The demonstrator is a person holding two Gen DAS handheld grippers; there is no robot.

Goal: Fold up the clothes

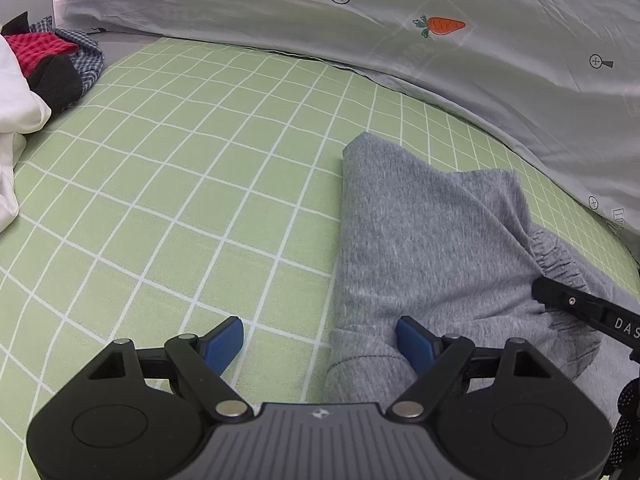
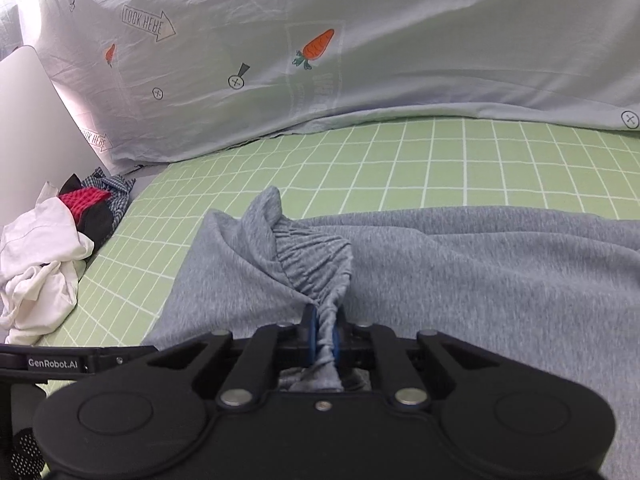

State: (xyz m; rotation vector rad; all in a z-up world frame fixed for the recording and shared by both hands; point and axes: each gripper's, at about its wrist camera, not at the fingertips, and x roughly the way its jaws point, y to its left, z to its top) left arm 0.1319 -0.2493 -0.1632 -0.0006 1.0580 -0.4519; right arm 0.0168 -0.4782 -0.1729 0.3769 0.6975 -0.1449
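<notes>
Grey sweatpants [image 2: 460, 280] are lying across the lower centre and right of the right wrist view on the green checked bedsheet [image 2: 440, 160], and the right gripper [image 2: 323, 338] is clamping its blue pads together on the bunched elastic waistband [image 2: 316, 256]. Left gripper [image 1: 320, 342] is hovering with its fingers spread wide, one pad [image 1: 412, 340] resting at the grey fabric's edge and nothing pinched. Risk, as a judgement: lifting on one twisted grip is likely to drag the fabric askew, and the waistband could be slipping free.
</notes>
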